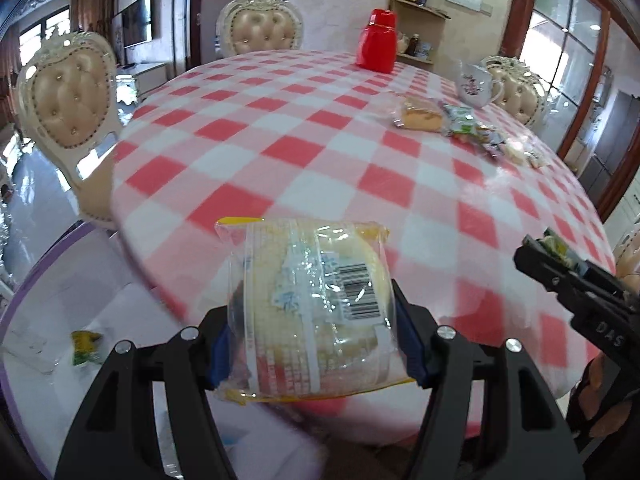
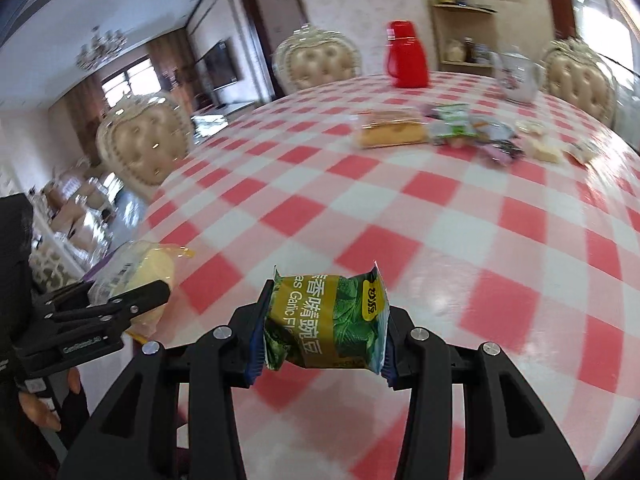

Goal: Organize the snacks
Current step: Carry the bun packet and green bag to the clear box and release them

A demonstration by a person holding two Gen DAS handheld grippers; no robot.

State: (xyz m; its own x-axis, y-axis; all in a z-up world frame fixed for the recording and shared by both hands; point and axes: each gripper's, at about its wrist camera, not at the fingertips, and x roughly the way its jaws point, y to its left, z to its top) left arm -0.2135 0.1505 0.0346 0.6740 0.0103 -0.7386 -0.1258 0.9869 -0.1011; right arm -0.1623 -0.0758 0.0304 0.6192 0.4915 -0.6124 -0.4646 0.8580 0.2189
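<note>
My left gripper (image 1: 316, 336) is shut on a clear-wrapped yellow cake packet (image 1: 308, 304), held above the near edge of the round table (image 1: 320, 152). My right gripper (image 2: 322, 332) is shut on a green pea snack packet (image 2: 332, 320), also over the table's near side. In the right wrist view the left gripper (image 2: 132, 300) with its cake packet (image 2: 140, 268) shows at the left. The right gripper (image 1: 552, 252) pokes in at the right of the left wrist view. A pile of snacks (image 2: 460, 132) lies at the far right of the table, led by a wrapped cake (image 2: 388, 130).
A red thermos (image 1: 378, 40) and a white floral jug (image 1: 474, 84) stand at the table's far side. Padded chairs (image 1: 68, 92) ring the table. A white purple-edged surface (image 1: 60, 320) with a small green-yellow packet (image 1: 85, 346) lies below left.
</note>
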